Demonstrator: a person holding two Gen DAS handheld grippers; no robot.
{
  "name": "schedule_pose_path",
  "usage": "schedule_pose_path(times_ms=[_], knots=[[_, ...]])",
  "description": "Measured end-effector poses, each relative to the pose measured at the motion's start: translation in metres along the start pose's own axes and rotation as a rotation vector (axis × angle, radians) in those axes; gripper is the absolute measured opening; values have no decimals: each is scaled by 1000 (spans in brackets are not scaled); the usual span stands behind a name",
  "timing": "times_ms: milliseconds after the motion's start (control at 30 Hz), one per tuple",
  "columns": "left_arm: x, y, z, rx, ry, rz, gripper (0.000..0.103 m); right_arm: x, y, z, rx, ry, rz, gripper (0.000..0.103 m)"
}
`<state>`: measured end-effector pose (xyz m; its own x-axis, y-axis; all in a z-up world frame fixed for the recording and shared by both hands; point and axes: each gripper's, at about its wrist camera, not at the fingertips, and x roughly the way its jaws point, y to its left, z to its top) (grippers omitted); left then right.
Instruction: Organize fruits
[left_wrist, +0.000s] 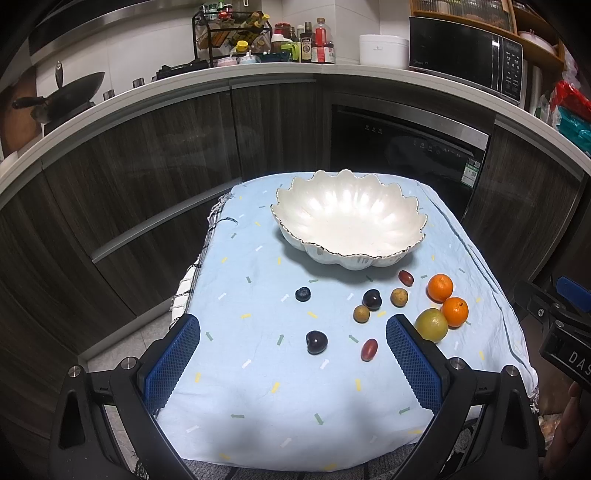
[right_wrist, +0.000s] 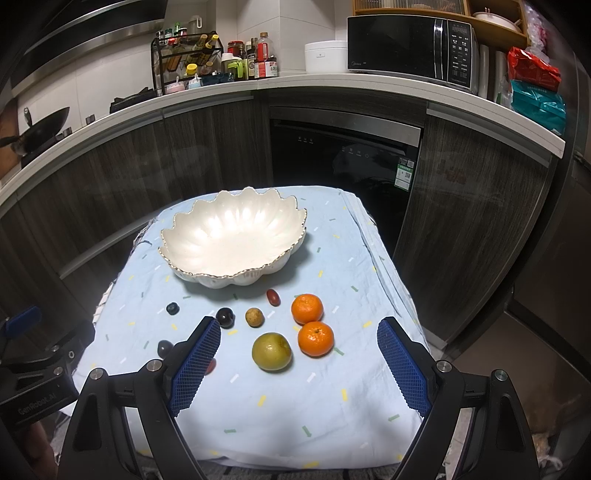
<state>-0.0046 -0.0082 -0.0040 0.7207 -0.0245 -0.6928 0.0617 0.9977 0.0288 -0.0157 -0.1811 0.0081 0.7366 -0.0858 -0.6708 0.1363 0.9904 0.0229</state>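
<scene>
A surface (right_wrist: 332, 406) draped in a pale blue cloth with small coloured dashes carries everything. Toward its far edge sits a large, empty, white scalloped ceramic bowl with a gold rim (right_wrist: 236, 240). Between the bowl and the near edge, toward the right side, lies loose fruit: a round yellow-green fruit (right_wrist: 271, 350), two orange mandarins (right_wrist: 316, 338) touching each other, two dark plums (left_wrist: 316, 342), two small tan longans (left_wrist: 399, 297), two red oval grape-like fruits (left_wrist: 369, 349) and one blueberry (left_wrist: 303, 294). The left claw (left_wrist: 293, 363) and right claw (right_wrist: 299, 363) hover over the near edge, both spread wide and holding nothing. No fruit is in the bowl, so sorting looks unstarted; the next move likely calls for lowering one claw over a fruit and closing gently
</scene>
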Motion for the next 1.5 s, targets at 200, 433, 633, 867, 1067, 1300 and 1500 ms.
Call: schedule_pose_path(times_ms=[200, 433, 633, 867, 1067, 1300, 1500], knots=[[1, 0, -1, 2, 4, 0, 103, 0, 0, 0, 2, 4, 1, 88], [1, 0, -1, 2, 5, 0, 103, 0, 0, 0, 1, 4, 1, 88], [4, 2, -2, 7, 13, -5, 103, 1, 0, 0, 3, 6, 1, 88], [10, 3, -2, 13, 35, -9, 103, 8, 3, -2, 1, 25, 7, 88], [21, 2, -1, 23, 69, -19, 103, 20, 4, -2, -4, 57, 22, 88], [37, 5, 1, 18, 109, -18, 102, 38, 10, -2, -31, 102, 39, 88], [50, 7, 2, 19, 143, -21, 102, 51, 15, -2, -57, 128, 46, 88]])
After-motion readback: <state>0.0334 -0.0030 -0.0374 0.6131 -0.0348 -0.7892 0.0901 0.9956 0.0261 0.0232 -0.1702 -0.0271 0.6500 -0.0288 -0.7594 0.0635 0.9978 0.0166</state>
